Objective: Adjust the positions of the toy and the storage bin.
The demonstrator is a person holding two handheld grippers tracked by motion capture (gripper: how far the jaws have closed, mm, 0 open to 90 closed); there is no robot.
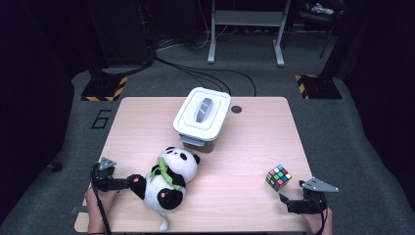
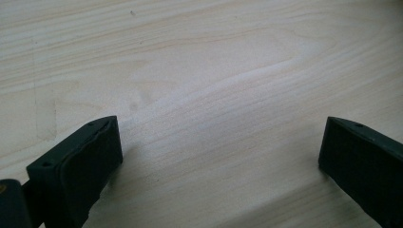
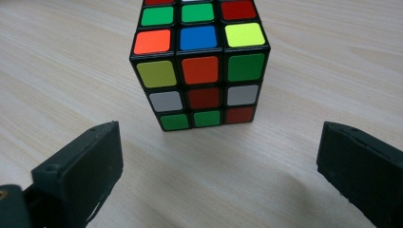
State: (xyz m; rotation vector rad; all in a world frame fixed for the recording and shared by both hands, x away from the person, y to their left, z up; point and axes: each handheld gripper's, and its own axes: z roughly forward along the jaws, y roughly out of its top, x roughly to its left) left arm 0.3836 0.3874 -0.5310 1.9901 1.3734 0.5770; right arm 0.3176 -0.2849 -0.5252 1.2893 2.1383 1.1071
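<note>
A scrambled Rubik's cube [image 1: 278, 177] stands on the wooden table [image 1: 244, 156] near its right front corner. In the right gripper view the cube [image 3: 199, 71] sits just ahead of my right gripper [image 3: 218, 147], whose jaws are open with only bare wood between them. From above, my right gripper [image 1: 289, 200] lies just in front of the cube, apart from it. A panda plush [image 1: 169, 178] lies front left. My left gripper [image 1: 122, 182] rests beside the panda's black foot. Its jaws stand open over bare wood in the left gripper view [image 2: 218, 142].
A white lidded container [image 1: 202, 117] with a grey handle stands at the table's back centre, next to a small dark hole [image 1: 236, 109]. Grey floor, cables and metal stand legs [image 1: 244, 29] lie beyond the table. A hand holds each gripper at the front edge.
</note>
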